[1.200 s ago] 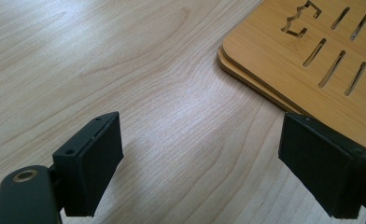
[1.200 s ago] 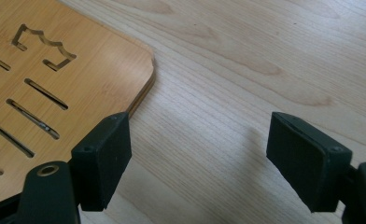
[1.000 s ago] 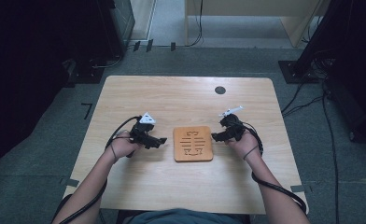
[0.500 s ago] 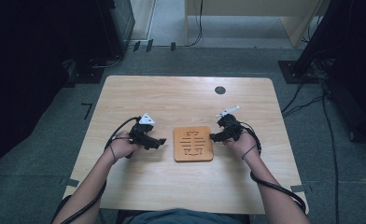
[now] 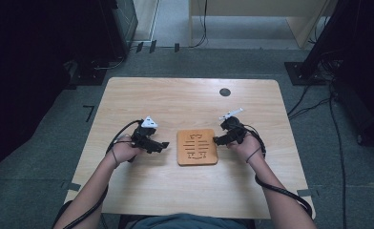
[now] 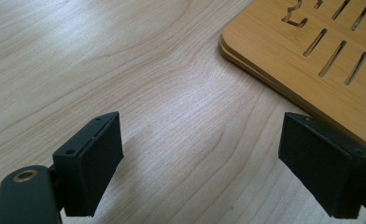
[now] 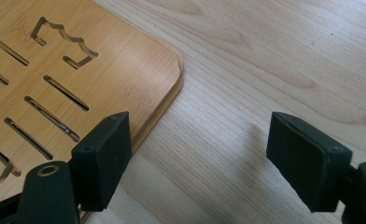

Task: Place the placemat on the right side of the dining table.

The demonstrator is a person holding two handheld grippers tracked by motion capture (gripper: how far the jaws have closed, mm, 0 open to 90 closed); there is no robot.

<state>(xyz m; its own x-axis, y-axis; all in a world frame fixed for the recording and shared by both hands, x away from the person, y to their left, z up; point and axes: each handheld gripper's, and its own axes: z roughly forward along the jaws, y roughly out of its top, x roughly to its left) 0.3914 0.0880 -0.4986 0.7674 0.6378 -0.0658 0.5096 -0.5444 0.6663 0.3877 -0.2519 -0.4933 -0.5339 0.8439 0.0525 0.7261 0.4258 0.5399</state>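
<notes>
Nothing moves: your left hand-held gripper [image 5: 163, 144] and right hand-held gripper [image 5: 216, 140] flank the slotted wooden board [image 5: 197, 147], both gaping wide, empty.

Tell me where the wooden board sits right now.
In the high view the wooden board lies flat near the middle of the table, between the left hand-held gripper and the right hand-held gripper.

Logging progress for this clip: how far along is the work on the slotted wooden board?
Nothing looks done yet: the slotted wooden board lies flat on the table, untouched. In hand: the left gripper and right gripper flank its two sides, jaws open, empty. Gripping and moving it is all left.
</notes>
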